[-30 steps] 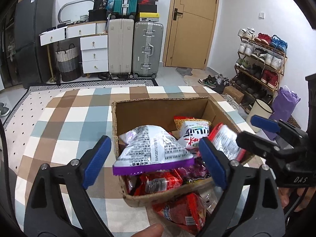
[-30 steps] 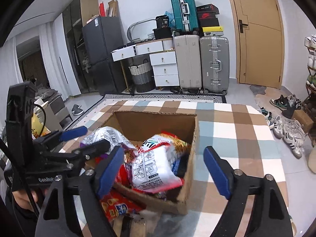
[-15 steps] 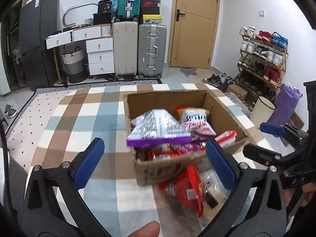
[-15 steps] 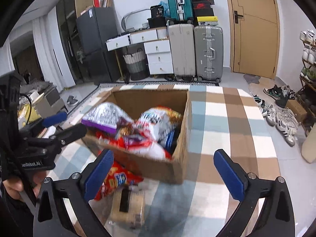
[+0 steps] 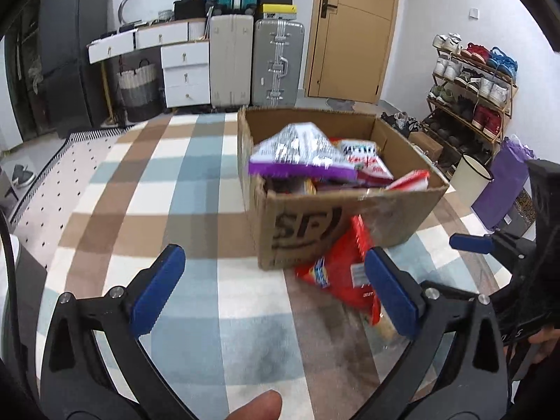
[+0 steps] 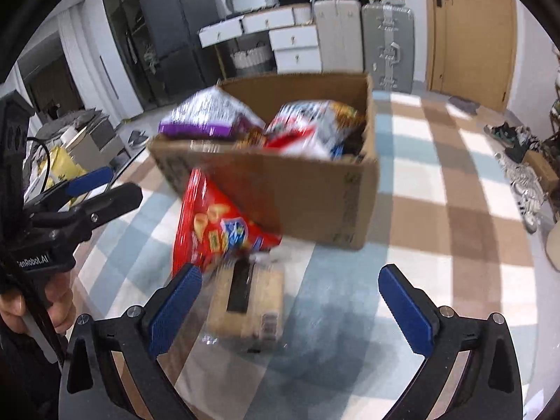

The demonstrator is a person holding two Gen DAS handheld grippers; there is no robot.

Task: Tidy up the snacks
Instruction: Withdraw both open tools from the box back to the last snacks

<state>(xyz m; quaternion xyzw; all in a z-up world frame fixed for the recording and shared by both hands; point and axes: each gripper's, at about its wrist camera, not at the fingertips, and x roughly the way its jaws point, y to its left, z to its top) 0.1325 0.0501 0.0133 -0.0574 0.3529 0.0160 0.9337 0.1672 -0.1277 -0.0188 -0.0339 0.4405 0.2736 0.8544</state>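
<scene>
Left hand-held gripper (image 5: 274, 285) and right hand-held gripper (image 6: 290, 302): jaws just opened wide, both empty. Brown cardboard box (image 6: 315, 192) of snack bags sits mid-frame on the checked counter (image 5: 157, 182). Red cracker bag (image 6: 213, 227) leans against its front, tan cracker pack (image 6: 252, 308) below. Likely next: grab one of the loose snacks and box it.

This is a lived-in room of a home. A wooden door (image 5: 351, 31) stands in the far wall, with upright suitcases (image 5: 255, 59) parked just left of it beside white drawers (image 5: 185, 70) and a woven laundry basket (image 5: 138, 87). On the right, a shoe rack (image 5: 469, 87) full of sneakers lines the wall. A checked rug (image 5: 140, 192) covers the near floor.
</scene>
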